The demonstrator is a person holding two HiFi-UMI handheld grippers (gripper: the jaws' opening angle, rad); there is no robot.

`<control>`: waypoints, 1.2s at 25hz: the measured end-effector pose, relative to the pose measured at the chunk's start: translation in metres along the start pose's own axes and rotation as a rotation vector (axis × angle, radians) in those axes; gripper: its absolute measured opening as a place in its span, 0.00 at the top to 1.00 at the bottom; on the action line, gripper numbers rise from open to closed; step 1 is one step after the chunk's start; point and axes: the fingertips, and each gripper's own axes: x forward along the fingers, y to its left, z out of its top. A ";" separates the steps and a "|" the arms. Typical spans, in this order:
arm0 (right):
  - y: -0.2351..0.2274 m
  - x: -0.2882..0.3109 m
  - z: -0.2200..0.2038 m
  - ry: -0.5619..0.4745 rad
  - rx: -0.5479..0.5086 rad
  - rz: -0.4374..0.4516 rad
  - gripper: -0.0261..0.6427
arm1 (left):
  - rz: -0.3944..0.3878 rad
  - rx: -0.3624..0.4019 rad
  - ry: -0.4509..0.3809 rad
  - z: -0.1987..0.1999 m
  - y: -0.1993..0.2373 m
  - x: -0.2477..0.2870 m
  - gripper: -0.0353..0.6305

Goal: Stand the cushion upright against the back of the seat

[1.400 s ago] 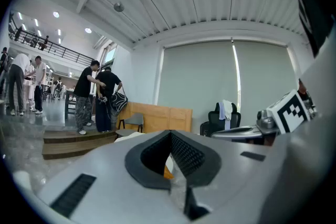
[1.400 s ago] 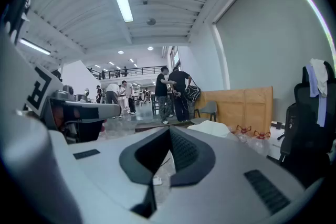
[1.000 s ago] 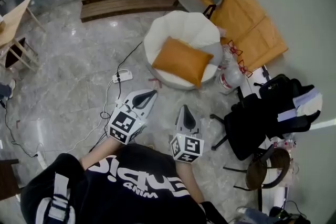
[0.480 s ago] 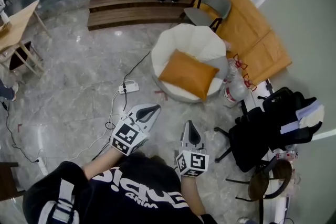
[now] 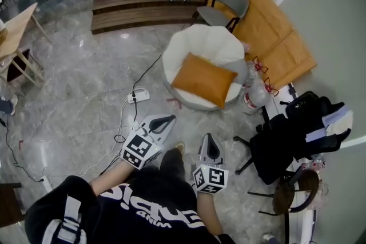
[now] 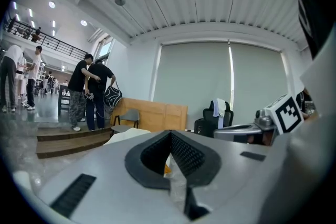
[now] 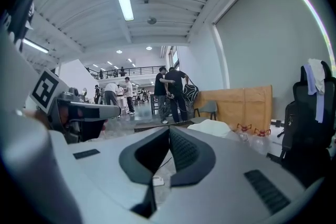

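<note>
An orange cushion (image 5: pixel 205 79) lies flat on the seat of a round white armchair (image 5: pixel 184 47) in the head view, its right corner over the chair's edge. My left gripper (image 5: pixel 166 119) and right gripper (image 5: pixel 209 143) are both shut and empty, held side by side well short of the chair, pointing toward it. In the left gripper view a sliver of the cushion (image 6: pixel 166 169) shows through the notch of the closed jaws of the left gripper (image 6: pixel 170 132), with the chair (image 6: pixel 126 135) beyond. The right gripper view shows the right gripper (image 7: pixel 169 128) shut and the chair (image 7: pixel 212 127) ahead.
A white power strip (image 5: pixel 138 96) and cables lie on the marble floor left of the chair. Water jugs (image 5: pixel 251 97) and a black office chair with bags (image 5: pixel 286 134) stand to the right. An orange bench (image 5: pixel 269 26), a grey chair (image 5: pixel 224 7), wooden steps (image 5: pixel 143 8) and standing people lie beyond.
Both grippers stayed shut and shifted slightly forward together as the person stepped toward the chair; a foot now shows between them. The cushion has not moved.
</note>
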 end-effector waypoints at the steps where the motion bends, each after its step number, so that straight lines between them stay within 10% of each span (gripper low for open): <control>1: -0.001 0.002 0.000 -0.001 0.003 -0.003 0.93 | -0.002 0.000 0.003 0.001 0.001 0.002 0.94; 30: -0.103 0.109 0.018 0.011 0.055 -0.061 0.93 | -0.084 -0.012 0.013 0.019 0.040 0.156 0.94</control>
